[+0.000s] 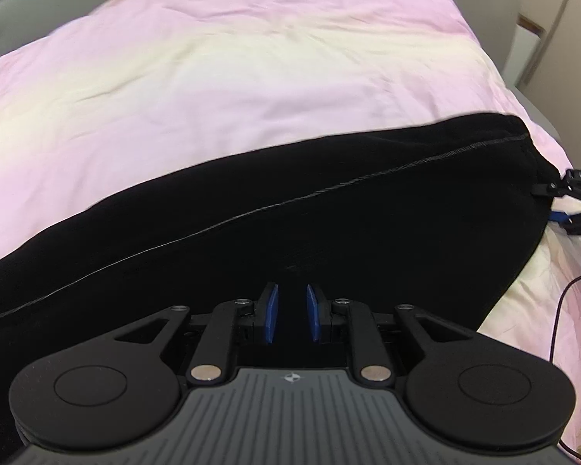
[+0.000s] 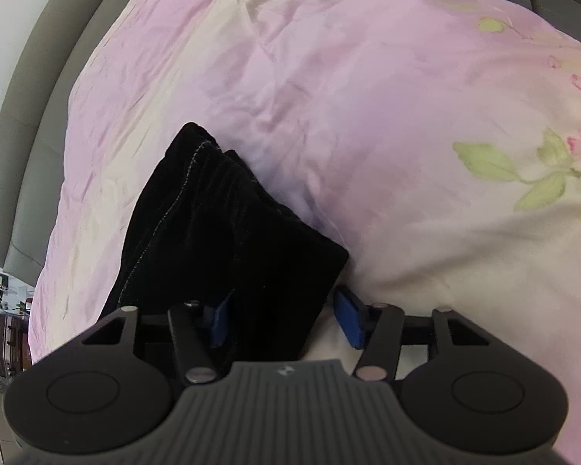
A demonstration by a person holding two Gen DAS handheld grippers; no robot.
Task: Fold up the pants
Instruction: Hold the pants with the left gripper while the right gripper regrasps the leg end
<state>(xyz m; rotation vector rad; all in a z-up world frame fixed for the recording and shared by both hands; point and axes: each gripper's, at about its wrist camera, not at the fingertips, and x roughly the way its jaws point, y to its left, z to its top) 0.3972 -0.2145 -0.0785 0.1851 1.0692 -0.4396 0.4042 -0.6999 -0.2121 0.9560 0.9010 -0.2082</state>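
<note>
left gripper (image 1: 290,312) hovers over the black pants (image 1: 251,232), jaws slightly apart, grasping nothing. right gripper (image 2: 286,319) has its jaws released astride the pants' end. the pants lie flat on the pink quilt (image 1: 213,77).

The left gripper (image 1: 291,316) sits at the bottom centre of its own view, tipped steeply downward, its two blue fingers (image 1: 270,312) standing a narrow gap apart with nothing pinched between them. The right gripper (image 2: 286,319) fills the bottom of its own view, also angled down, and its blue fingers (image 2: 350,321) are spread much wider. Black cloth lies in that gap; the left finger is half hidden against it, the right finger stands clear of it, so the pads are not pressing. In the left wrist view, the right gripper (image 1: 573,203) shows small at the right edge, fingers apart, pointing toward the frame's left.
</note>
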